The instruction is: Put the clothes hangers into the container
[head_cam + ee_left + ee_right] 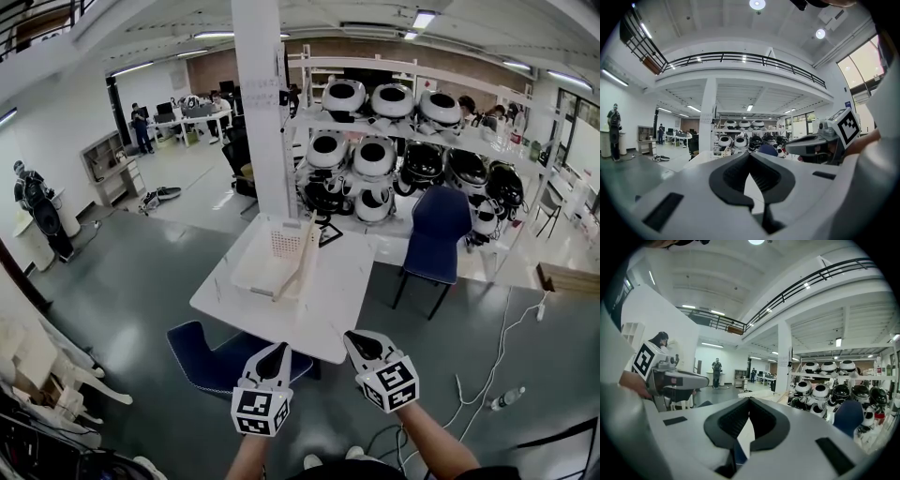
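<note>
Head view looks steeply down on a white desk [347, 309] that stands against a pillar. A white, perforated container [265, 267] sits on it. Wooden hangers [306, 258] lie in the container, leaning so that their upper ends stick out above its right rim. How many there are cannot be counted from here. No hanger shows loose on the bare part of the desk or on the floor around it.

The left tool [277, 351] and the right tool [356, 339] hang side by side at the near edge of the desk, over a blue chair [211, 361]. Both are well apart from the container and point toward it. In the left gripper view the left tool [750, 155] has its dark pads pressed together at the tip, with nothing between them. The right gripper view shows the same for the right tool [750, 400], pads meeting and empty.

As a judgement, the putting-in looks finished or close to it. Every hanger in sight is already inside the container, and neither tool carries one. What might be left is only to settle the leaning hangers lower, if they are meant to lie fully within the rim. Any hanger outside these views would also need fetching, and none can be seen.
</note>
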